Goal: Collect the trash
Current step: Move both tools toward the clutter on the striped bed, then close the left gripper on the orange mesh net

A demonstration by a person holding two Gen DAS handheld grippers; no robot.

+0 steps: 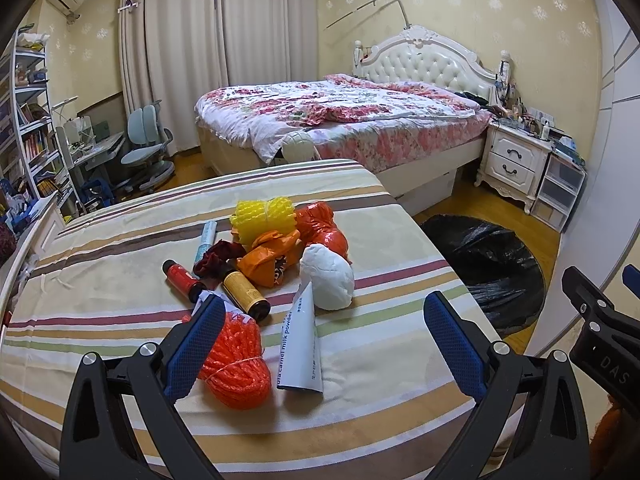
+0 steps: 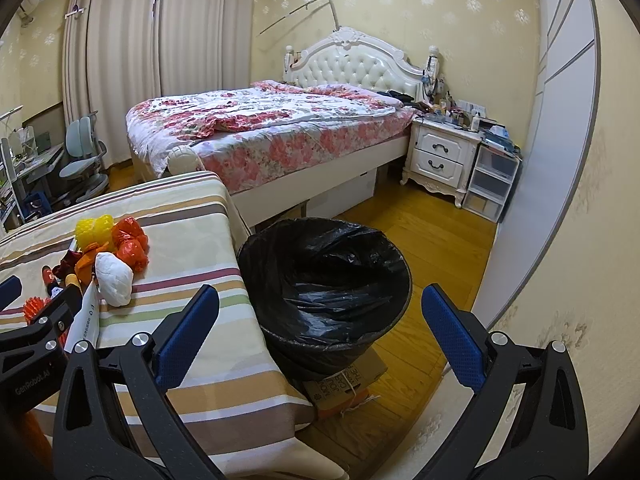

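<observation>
Trash is piled on the striped table [image 1: 100,280]: an orange mesh net [image 1: 236,360], a milk powder packet [image 1: 302,344], a white paper wad [image 1: 328,278], a yellow mesh [image 1: 264,216], red and orange plastic bags [image 1: 320,228], and two small bottles [image 1: 244,294]. My left gripper [image 1: 324,312] hangs open just in front of the pile, its left finger over the orange net, holding nothing. My right gripper [image 2: 320,300] is open and empty above the black-lined trash bin [image 2: 324,276], which stands on the floor at the table's right edge.
The bin rests on a flattened cardboard box [image 2: 344,384]. A bed with a floral cover [image 2: 272,128] lies behind, with a white nightstand [image 2: 440,156] and plastic drawers [image 2: 492,184]. A wall [image 2: 560,240] runs close on the right. A desk chair [image 1: 146,148] stands far left.
</observation>
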